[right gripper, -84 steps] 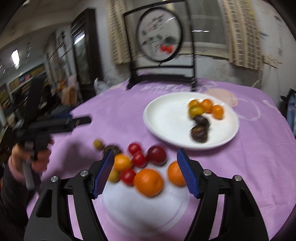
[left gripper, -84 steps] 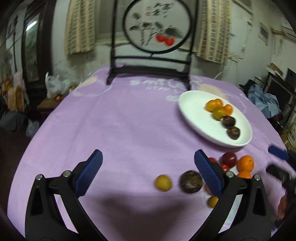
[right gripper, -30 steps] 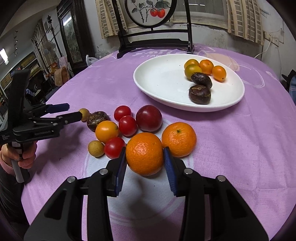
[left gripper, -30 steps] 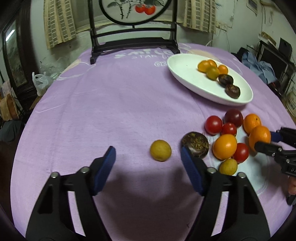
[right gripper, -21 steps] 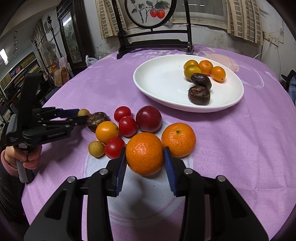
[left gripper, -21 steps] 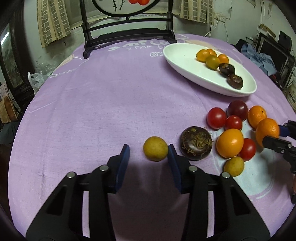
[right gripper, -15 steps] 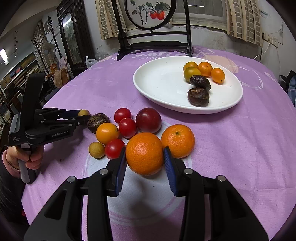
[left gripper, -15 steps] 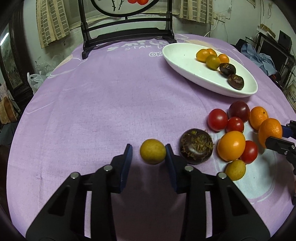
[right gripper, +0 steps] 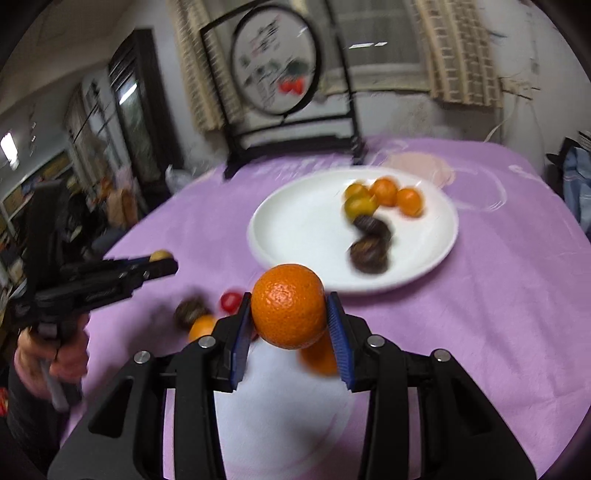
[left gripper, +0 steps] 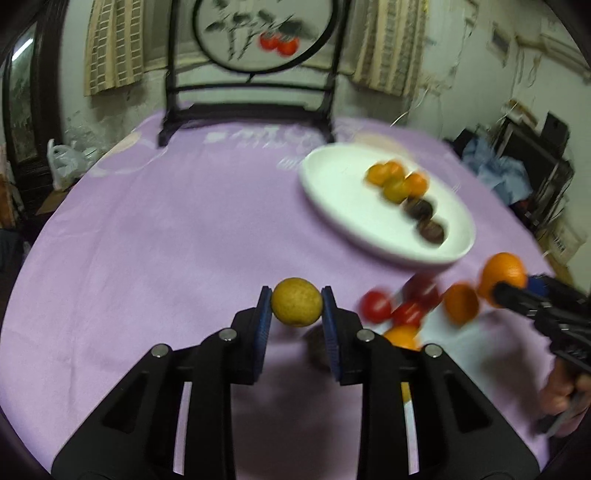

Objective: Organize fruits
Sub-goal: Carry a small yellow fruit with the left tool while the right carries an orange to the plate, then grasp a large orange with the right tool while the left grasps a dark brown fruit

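My left gripper is shut on a small yellow fruit, held above the purple tablecloth. My right gripper is shut on a large orange, lifted off the cloth. From the left wrist view the right gripper shows at the right edge with the orange. The white plate holds small orange and yellow fruits and two dark ones. Red tomatoes, an orange and a dark round fruit lie on the cloth below.
A black stand with a round painted panel rises at the table's far edge. A person's hand grips the left tool's handle. Furniture and bags crowd the room beyond the left edge.
The left jaws closed on the yellow fruit and lifted it off the cloth. The right gripper rose with the large orange. Both views tilted upward and blurred.
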Demonstrator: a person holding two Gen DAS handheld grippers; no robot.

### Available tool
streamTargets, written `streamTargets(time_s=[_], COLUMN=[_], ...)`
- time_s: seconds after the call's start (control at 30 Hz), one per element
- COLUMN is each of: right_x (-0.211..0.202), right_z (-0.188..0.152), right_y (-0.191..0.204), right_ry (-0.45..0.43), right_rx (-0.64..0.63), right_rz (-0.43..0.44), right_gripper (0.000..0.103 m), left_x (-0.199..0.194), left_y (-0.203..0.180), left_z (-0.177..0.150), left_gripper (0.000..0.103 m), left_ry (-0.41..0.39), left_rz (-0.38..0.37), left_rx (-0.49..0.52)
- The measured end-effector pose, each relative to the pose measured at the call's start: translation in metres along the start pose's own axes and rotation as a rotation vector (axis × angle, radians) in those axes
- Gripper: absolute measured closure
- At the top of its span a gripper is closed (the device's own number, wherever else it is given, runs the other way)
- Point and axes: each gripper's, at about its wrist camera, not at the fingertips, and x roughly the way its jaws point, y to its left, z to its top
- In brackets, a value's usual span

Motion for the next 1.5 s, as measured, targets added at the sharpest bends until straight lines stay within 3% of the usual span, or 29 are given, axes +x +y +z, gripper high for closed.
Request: streamTargets(time_s=[0.17, 0.27, 0.57, 0.63, 0.83, 0.9, 1.03, 1.27, 1.5], right_x=[0.022, 0.038, 0.070, 0.070, 0.029, 0.020, 0.016, 0.034, 0.044], right_z=[0.023, 0.030, 0.041, 0.040, 0.041, 0.038, 0.022, -0.004, -0.011], right_y=[-0.035, -0.056, -0.077, -0.078, -0.058, -0.045, -0.021, 0.011, 0.000], right_ry=[-0.039, -0.018, 0.033, 0.050, 0.005, 0.003, 0.055, 0.144, 0.221], right_rx=[0.069, 0.096, 0.095, 0.102, 0.075, 0.045, -0.021, -0.229, -0.180], right_rz=[-0.125, -0.171, -0.168, -0.176, -0.109, -0.094, -0.062, -0.181, -0.129], right_gripper=[0.063, 0.063, 0.063, 0.060, 0.058, 0.047, 0.045, 0.046, 0.046], left_x=[0.029, 0.063, 0.117, 0.113, 0.053, 0.032, 0.011, 0.018, 0.016], left_y=[-0.044, -0.069, -0.078, -0.076, -0.052, -0.040, -0.009, 0.027, 0.031], left_z=[0.037, 0.055, 0.064, 0.064, 0.067, 0.066, 0.049, 0.020, 0.013], left_gripper=[0.076, 0.076, 0.075, 0.047, 0.010, 0.006, 0.003, 0.003, 0.003], left_ry=[0.013, 0.054, 0.138, 0.126, -0.012, -0.057, -0.087, 0.019, 0.025], left_rz=[-0.056, -0.026, 0.047, 0.054, 0.054, 0.067, 0.127, 0.211, 0.232], left_rx=[0.031, 0.061, 0.058, 0.052, -0.016, -0.043, -0.115, -0.194, -0.179])
